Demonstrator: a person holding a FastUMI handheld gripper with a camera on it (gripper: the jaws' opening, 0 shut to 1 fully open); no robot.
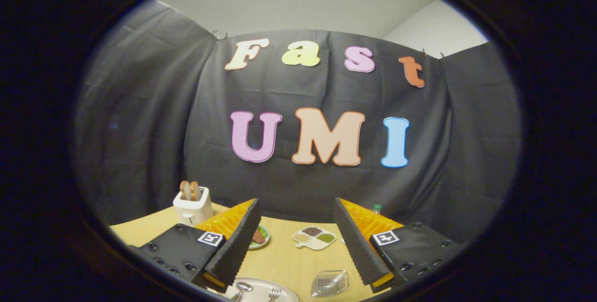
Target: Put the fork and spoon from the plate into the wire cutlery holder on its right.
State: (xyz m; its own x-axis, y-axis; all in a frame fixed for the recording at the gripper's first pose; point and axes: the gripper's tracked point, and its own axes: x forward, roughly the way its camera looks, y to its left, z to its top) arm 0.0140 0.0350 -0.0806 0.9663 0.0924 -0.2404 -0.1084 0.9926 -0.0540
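Note:
My gripper (297,241) is open, its two fingers spread wide above the wooden table with nothing between them. Below and between the fingers lies a white plate (261,285), partly cut off. On it I see the bowl of a spoon (243,287) and the tines of a fork (274,293), side by side. To the right of the plate, close to the right finger, sits a small clear, shiny holder (330,283); its wire form is hard to make out.
A white toaster (192,205) with two bread slices stands at the back left. Beyond the fingers lie a small green plate with food (259,237) and a white divided dish (314,237) of grains. A bottle top (376,208) peeks behind the right finger.

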